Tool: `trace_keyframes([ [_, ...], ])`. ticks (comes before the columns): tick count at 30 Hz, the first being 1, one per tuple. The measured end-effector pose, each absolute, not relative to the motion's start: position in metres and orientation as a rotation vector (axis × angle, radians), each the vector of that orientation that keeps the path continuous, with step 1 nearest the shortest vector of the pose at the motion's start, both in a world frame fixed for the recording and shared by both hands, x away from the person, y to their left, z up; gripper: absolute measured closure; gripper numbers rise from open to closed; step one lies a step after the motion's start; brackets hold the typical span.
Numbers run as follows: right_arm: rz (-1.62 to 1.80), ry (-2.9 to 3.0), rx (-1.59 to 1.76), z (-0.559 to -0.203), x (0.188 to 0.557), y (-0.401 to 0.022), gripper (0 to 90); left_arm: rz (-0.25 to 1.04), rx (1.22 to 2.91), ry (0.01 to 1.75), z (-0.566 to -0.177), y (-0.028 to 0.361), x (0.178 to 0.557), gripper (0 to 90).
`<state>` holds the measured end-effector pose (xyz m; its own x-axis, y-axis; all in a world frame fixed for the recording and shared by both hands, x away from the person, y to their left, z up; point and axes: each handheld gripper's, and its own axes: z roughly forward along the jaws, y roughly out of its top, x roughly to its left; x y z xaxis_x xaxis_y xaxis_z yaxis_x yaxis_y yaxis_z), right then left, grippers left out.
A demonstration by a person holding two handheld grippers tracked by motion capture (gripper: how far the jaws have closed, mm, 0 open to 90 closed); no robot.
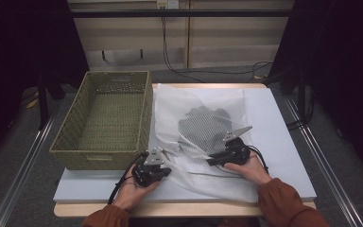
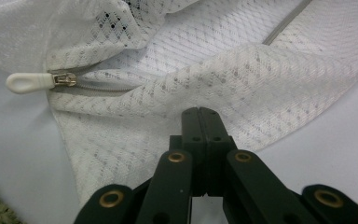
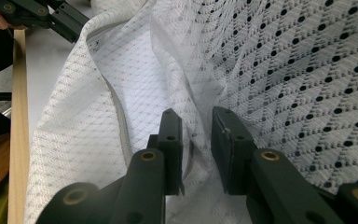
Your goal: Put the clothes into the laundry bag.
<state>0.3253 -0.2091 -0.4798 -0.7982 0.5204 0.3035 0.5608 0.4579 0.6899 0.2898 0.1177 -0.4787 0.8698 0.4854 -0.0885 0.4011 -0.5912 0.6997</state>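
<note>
The setting is presenting itself as a lab or recording studio, not a home. Black curtains point(image 1: 9, 71) are enclosing both sides of the work area. Metal rails point(image 1: 21, 165) are running along the grey floor beside the table point(image 1: 189, 208). Cables point(image 1: 208, 71) are trailing from a wall socket point(image 1: 167, 4) down plain panelled boards. A pale foam mat point(image 1: 274, 118) is covering the tabletop, and a woven basket point(image 1: 105, 118) is sitting on it.

My matt black plastic jaws, pinned with brass-coloured rivets, meet a white mesh laundry bag point(image 2: 242, 79) of soft, dotted netting with a smooth white plastic zipper pull point(image 2: 28, 83), beside a rough woven wicker basket point(image 1: 105, 120) on a smooth, matt pale desk point(image 1: 279, 123).
</note>
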Motion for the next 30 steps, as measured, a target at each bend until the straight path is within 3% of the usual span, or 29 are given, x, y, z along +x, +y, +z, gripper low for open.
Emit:
trace_keyframes([
  [19, -1.384, -2.647, -1.032, -0.465, 0.313, -0.22, 53.9, 0.071, 2.288, 0.594, -0.468, 0.125, 0.26, 90.0],
  [30, -1.46, -2.661, -1.116, -0.456, 0.293, -0.245, 48.9, 0.009, 2.324, 0.614, -0.47, 0.128, 0.243, 90.0],
])
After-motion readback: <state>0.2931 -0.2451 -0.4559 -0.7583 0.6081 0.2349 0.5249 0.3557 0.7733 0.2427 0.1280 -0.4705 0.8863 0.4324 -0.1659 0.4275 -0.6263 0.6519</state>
